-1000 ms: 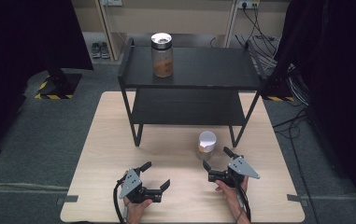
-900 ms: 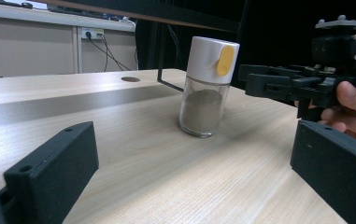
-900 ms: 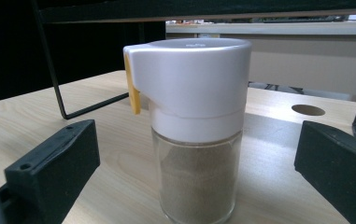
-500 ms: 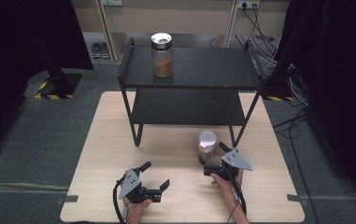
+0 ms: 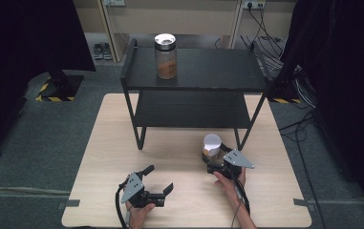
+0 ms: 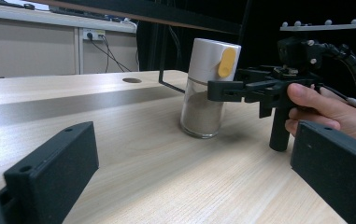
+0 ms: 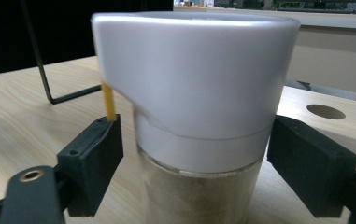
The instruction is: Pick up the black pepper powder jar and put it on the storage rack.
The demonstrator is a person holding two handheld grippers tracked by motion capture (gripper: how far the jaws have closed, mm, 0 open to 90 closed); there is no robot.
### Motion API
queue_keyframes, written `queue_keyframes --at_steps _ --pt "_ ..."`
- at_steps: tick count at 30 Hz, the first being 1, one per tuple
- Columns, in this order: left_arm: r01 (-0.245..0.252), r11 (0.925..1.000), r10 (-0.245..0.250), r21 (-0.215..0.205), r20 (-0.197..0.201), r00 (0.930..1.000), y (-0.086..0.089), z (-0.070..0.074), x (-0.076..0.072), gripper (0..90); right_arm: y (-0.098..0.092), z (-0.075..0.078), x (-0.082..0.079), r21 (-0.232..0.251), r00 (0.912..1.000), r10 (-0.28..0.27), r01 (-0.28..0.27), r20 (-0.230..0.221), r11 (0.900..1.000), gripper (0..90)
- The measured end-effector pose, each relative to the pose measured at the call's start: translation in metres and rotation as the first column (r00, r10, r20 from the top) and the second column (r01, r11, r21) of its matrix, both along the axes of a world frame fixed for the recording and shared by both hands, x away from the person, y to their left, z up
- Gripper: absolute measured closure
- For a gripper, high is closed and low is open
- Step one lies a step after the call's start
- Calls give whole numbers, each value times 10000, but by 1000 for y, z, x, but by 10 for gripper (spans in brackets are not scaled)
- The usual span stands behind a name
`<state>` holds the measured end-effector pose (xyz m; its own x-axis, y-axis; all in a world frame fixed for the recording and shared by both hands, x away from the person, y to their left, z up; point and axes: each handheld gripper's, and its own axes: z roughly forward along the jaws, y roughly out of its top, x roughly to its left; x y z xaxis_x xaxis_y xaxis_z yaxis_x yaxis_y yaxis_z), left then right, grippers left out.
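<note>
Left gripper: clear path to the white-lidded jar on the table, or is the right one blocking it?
Probably not cleanly. The left gripper has bare table ahead, but the right gripper already has its jaws around the white-lidded jar, closing in just now.

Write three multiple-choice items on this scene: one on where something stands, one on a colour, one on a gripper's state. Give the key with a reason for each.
1. Where does the jar with the silver lid stand?
A. on the table
B. on the shelf unit's top shelf
C. on the floor

2. What colour is the tab on the white-capped jar?
A. yellow
B. blue
C. green

3. How stands the left gripper?
A. shut on a jar
B. open, holding nothing
C. shut on a cable

Key: B, the high view shows it on the black shelf unit; A, the left gripper view shows a yellow tab on the cap; B, its jaws stand wide apart over the table, while the right gripper brackets the white-capped jar.
</note>
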<state>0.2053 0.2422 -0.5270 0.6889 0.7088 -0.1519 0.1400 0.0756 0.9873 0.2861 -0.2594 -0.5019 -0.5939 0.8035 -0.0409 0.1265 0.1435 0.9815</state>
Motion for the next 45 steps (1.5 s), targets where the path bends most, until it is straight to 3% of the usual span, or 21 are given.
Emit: queue_keyframes --at_steps 15,21,26,35,45 --pt "-30 10000 30 -7 1 10000 0 0 0 4 4 6 13 -338 9996 167 -175 -243 9993 304" --pt "-40 10000 40 -27 -3 10000 0 0 0 4 5 5 10 -421 9999 152 -154 -57 9990 306" --pt "-48 10000 48 -34 4 10000 0 0 0 4 2 5 6 -203 9997 234 -234 -19 9995 306" --pt "-64 10000 64 -32 5 10000 0 0 0 4 -2 22 -3 -206 9984 547 -544 135 9983 307" --pt "-76 10000 76 -57 24 10000 0 -1 -1 4 -3 30 -9 -82 9970 760 -759 172 9971 307"
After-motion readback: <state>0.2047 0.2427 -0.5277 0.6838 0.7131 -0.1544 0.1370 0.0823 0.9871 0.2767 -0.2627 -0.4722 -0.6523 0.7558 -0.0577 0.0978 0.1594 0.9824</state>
